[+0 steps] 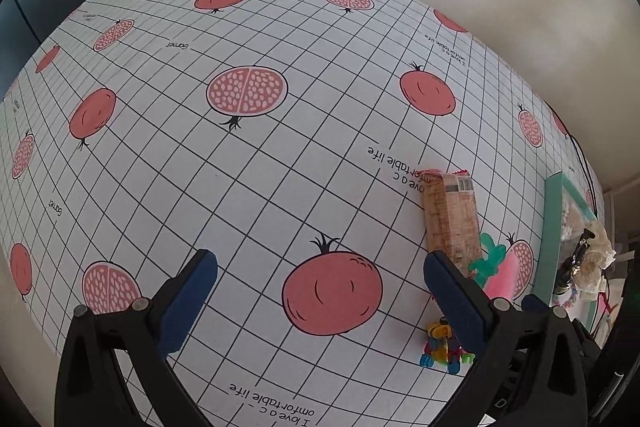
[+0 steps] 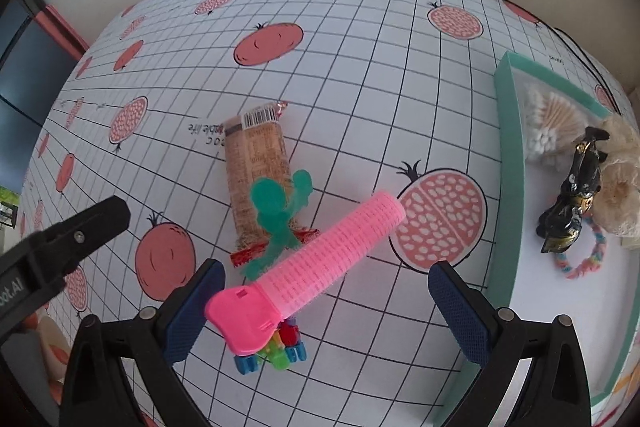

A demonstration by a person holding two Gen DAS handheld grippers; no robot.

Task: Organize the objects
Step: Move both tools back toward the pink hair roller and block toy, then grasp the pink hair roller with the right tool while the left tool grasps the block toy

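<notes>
A pink hair roller (image 2: 332,255) lies slanted on the pomegranate-print tablecloth (image 2: 360,75), its flat handle end resting over a small multicoloured block toy (image 2: 280,347). A green plastic figure (image 2: 276,211) lies across a tan snack bar wrapper (image 2: 256,171). My right gripper (image 2: 326,273) is open and straddles the roller, with the handle close to its left pad. My left gripper (image 1: 320,267) is open over bare cloth, with nothing between its pads. To its right sit the snack bar (image 1: 452,215), green figure (image 1: 488,255), roller (image 1: 506,275) and block toy (image 1: 444,347).
A teal-rimmed tray (image 2: 506,147) on the right holds cotton swabs (image 2: 548,119), a black figurine (image 2: 572,199), a cream scrunchie (image 2: 616,187) and a beaded bracelet (image 2: 580,263). The left gripper's finger (image 2: 80,227) shows at the left. A wall runs behind the table.
</notes>
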